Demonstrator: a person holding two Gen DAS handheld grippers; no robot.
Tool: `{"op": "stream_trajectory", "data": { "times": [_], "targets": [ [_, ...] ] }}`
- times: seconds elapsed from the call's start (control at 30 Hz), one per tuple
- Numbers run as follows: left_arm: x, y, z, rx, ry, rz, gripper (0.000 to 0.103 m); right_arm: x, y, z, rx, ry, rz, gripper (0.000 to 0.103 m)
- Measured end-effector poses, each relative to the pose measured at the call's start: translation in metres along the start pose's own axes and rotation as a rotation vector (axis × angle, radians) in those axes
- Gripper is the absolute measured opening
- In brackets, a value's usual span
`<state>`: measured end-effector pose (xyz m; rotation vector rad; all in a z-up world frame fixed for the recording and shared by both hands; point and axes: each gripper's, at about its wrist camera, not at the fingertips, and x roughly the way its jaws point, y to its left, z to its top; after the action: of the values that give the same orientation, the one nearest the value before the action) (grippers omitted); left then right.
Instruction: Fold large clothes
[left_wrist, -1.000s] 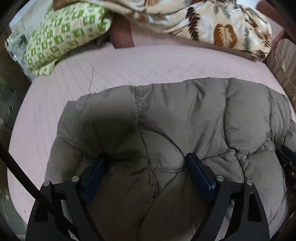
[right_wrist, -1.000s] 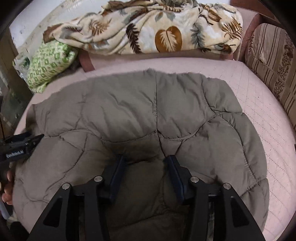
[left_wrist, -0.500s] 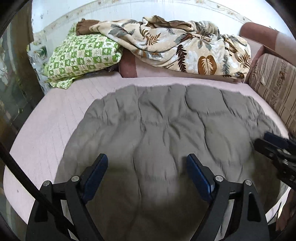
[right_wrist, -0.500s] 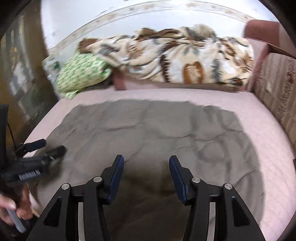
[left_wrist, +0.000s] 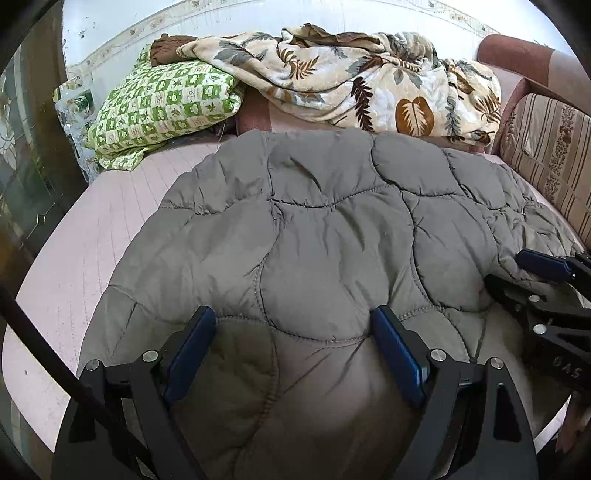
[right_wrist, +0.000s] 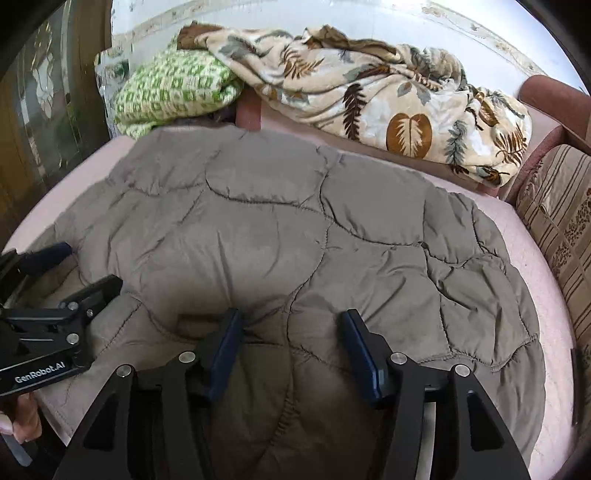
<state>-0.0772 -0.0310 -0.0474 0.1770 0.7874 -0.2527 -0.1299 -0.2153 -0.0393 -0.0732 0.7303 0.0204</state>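
A large grey-brown quilted padded garment (left_wrist: 325, 229) lies spread over a pink bed; it also fills the right wrist view (right_wrist: 295, 236). My left gripper (left_wrist: 293, 332) is open, its blue pads (left_wrist: 192, 350) wide apart over the garment's near edge. My right gripper (right_wrist: 290, 332) is open over the near edge too, with fabric bulging between the fingers. Each gripper shows in the other's view: the right one at the right (left_wrist: 546, 295), the left one at the left (right_wrist: 55, 295). Neither visibly pinches fabric.
A leaf-print blanket (left_wrist: 362, 81) and a green checked pillow (left_wrist: 162, 107) lie along the back of the pink bed (left_wrist: 74, 240). A striped cushion (left_wrist: 546, 155) stands at the right. A dark glass-fronted cabinet (left_wrist: 26, 166) stands at the left.
Both grippers rose and pulled back, then came down again onto the garment's near edge. The garment now looks spread wider across the bed. The right jaws stand wider apart.
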Motion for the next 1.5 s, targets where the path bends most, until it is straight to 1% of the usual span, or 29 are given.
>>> {"op": "stream_trajectory", "data": {
  "times": [0.07, 0.2, 0.37, 0.5, 0.63, 0.73, 0.87, 1.07, 1.17, 1.27, 1.37, 1.43, 1.5],
  "targets": [
    [-0.005, 0.001, -0.001, -0.002, -0.015, -0.005, 0.087, -0.011, -0.001, -0.001, 0.011, -0.026, 0.006, 0.061],
    [-0.017, 0.000, -0.004, 0.022, -0.046, 0.015, 0.087, -0.033, -0.013, -0.004, 0.064, -0.072, 0.006, 0.061],
    [-0.038, -0.001, -0.015, 0.034, -0.080, 0.032, 0.087, -0.053, -0.031, -0.018, 0.155, -0.086, 0.020, 0.061],
    [-0.043, -0.003, -0.023, 0.047, -0.087, 0.037, 0.087, -0.065, -0.037, -0.033, 0.189, -0.093, 0.026, 0.061],
    [-0.037, -0.003, -0.025, 0.047, -0.073, 0.032, 0.087, -0.057, -0.033, -0.041, 0.189, -0.052, 0.025, 0.062],
    [-0.032, -0.002, -0.026, 0.040, -0.058, 0.022, 0.087, -0.049, -0.031, -0.042, 0.160, -0.035, 0.003, 0.066],
    [-0.027, -0.003, -0.027, 0.045, -0.049, 0.022, 0.087, -0.036, -0.031, -0.046, 0.158, 0.004, 0.001, 0.071],
    [-0.020, -0.005, -0.029, 0.051, -0.031, 0.021, 0.087, -0.027, -0.029, -0.050, 0.139, 0.029, -0.010, 0.073],
    [-0.021, -0.003, -0.030, 0.044, -0.037, 0.010, 0.087, -0.027, -0.029, -0.052, 0.129, 0.028, -0.010, 0.073],
    [-0.031, 0.005, -0.029, 0.007, -0.053, -0.010, 0.087, -0.034, -0.035, -0.054, 0.161, -0.001, 0.016, 0.073],
    [-0.056, 0.017, -0.033, -0.003, -0.123, 0.023, 0.087, -0.056, -0.045, -0.055, 0.211, -0.065, 0.042, 0.073],
    [-0.069, 0.024, -0.038, -0.011, -0.150, 0.042, 0.087, -0.076, -0.053, -0.061, 0.238, -0.120, 0.011, 0.073],
    [-0.078, 0.035, -0.047, -0.034, -0.158, 0.061, 0.087, -0.089, -0.060, -0.073, 0.261, -0.138, -0.022, 0.073]
  ]
}}
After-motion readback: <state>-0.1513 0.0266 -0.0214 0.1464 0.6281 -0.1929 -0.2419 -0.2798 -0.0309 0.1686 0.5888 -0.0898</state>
